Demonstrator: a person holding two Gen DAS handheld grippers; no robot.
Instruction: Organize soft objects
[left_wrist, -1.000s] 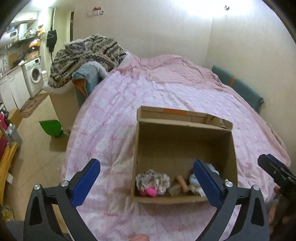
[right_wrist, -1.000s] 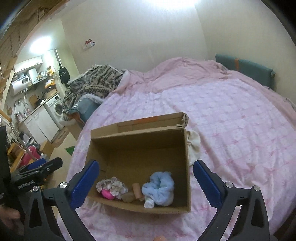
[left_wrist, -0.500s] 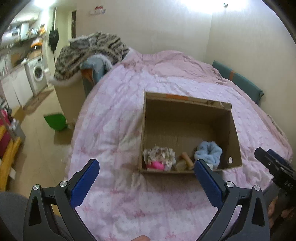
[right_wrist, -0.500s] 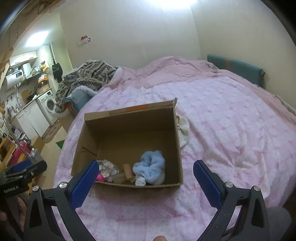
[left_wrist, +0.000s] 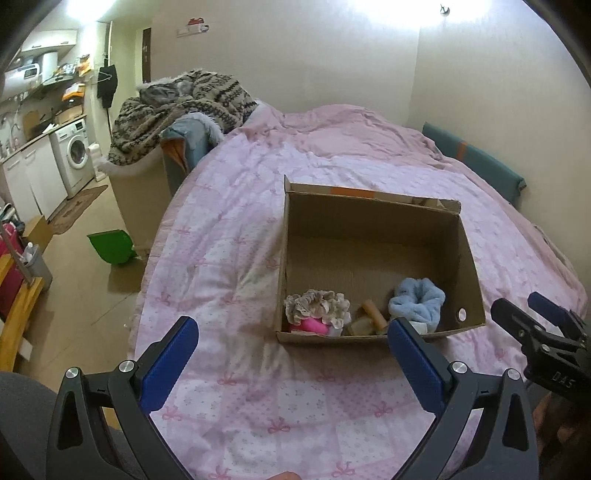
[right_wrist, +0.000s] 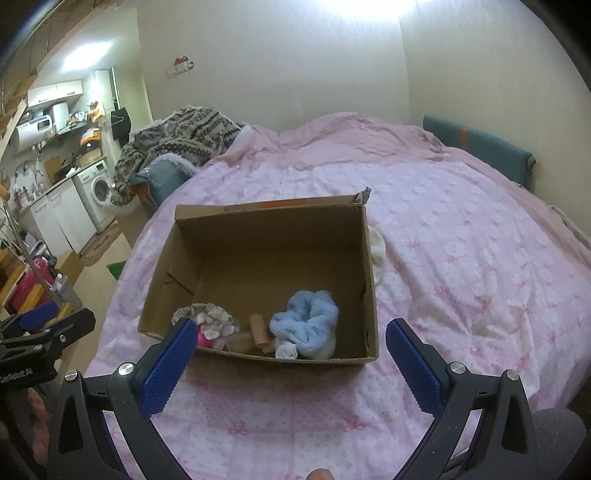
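Both grippers, left (left_wrist: 291, 349) and right (right_wrist: 290, 349), hang released and empty before the box (right_wrist: 371, 295) near the bed's (right_wrist: 461, 258) foot edge (scrunchies inside); next, descend squarely onto the blue scrunchie (right_wrist: 306, 323).

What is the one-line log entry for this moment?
left gripper: open, empty | right gripper: open, empty | cardboard box: on bed | blue scrunchie: inside box

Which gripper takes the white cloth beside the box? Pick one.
Right. The white cloth lies outside the cardboard box's right wall, nearer the right gripper; the left gripper's view misses it.
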